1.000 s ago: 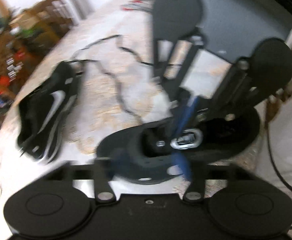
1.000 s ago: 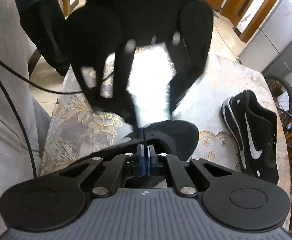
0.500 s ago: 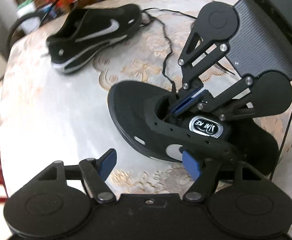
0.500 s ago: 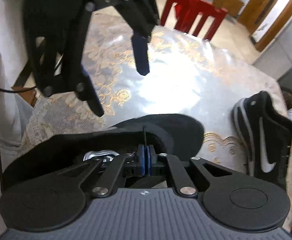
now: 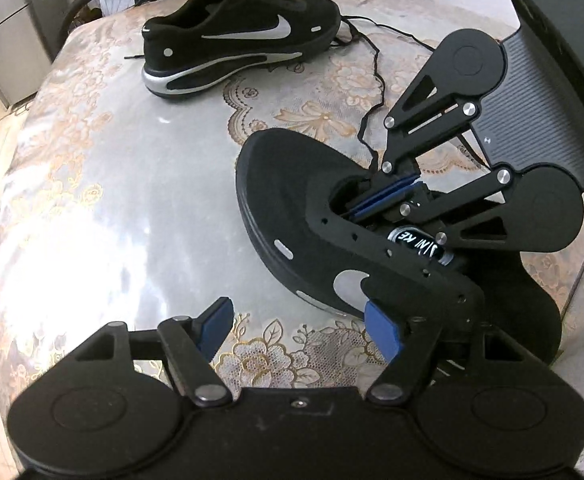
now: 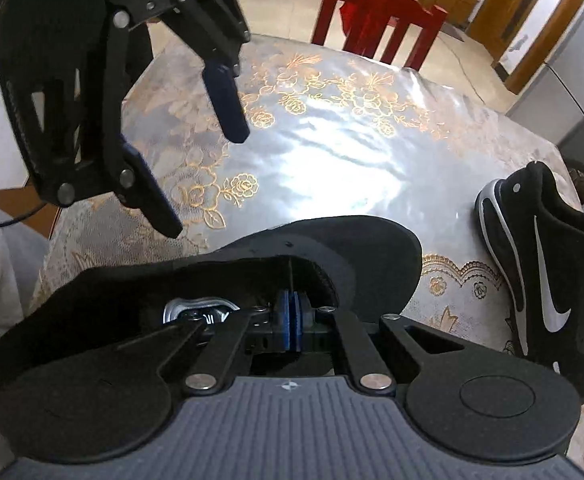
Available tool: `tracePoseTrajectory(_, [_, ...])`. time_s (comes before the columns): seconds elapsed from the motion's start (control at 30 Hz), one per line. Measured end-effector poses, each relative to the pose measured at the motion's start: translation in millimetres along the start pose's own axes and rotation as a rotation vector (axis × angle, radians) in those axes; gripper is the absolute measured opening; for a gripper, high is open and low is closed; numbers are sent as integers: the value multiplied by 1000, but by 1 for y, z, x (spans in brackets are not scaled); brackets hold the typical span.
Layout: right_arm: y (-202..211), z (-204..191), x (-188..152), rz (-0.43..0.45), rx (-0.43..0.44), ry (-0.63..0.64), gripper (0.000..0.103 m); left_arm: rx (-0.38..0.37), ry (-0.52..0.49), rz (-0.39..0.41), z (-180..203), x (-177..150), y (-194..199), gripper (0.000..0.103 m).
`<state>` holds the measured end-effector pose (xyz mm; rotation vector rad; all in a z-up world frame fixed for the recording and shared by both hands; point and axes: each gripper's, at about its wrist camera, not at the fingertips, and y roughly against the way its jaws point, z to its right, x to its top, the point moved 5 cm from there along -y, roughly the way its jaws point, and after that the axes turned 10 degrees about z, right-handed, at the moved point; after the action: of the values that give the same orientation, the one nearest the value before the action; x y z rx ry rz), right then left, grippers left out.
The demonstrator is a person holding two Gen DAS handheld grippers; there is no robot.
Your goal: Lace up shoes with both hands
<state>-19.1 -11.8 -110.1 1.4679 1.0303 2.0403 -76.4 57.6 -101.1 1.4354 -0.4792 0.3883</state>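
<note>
A black shoe [image 5: 292,216] with an unlaced opening lies near the table's front edge, also visible as the near shoe [image 6: 352,240]. My right gripper [image 6: 292,320] is shut on a thin black lace [image 6: 290,274] and its tips sit inside the shoe's opening; from the left wrist view the right gripper [image 5: 388,194] reaches in from the right. The lace [image 5: 376,92] trails back to a second black shoe [image 5: 243,52] with a silver swoosh. My left gripper [image 5: 300,330] is open, nothing between its pads, beside the near shoe's side; the left gripper [image 6: 195,160] hovers above the cloth.
The table [image 5: 111,200] carries a floral lace cloth under a shiny clear cover. A red chair [image 6: 376,16] stands at its far side, a fridge [image 6: 572,80] beyond. A bicycle wheel [image 5: 99,0] is behind the far shoe [image 6: 540,280]. A light-coloured sleeve is at the left edge.
My left gripper has rolled round and dropped toward the table beside the near shoe, staying open. My right gripper has sunk into the shoe's opening, still shut on the lace.
</note>
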Motion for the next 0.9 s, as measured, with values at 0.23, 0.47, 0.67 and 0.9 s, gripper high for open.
tracePoseTrajectory(0.23, [5,2,-7,76,-25,-94,3,-1,-6,-12,-2,-4,1,70])
tracePoseTrajectory(0.47, [4,3,-14,178,-56,-175,3,2,0,-22,-5,-7,-3,70])
tracePoseTrajectory(0.67, [4,-2,-16,307,-38,-195,3,-19,31,1,-5,-1,-19,72])
tracePoseTrajectory(0.9, [-3,-7,-14,275,14,-93,3,-29,28,40,-8,-2,-18,73])
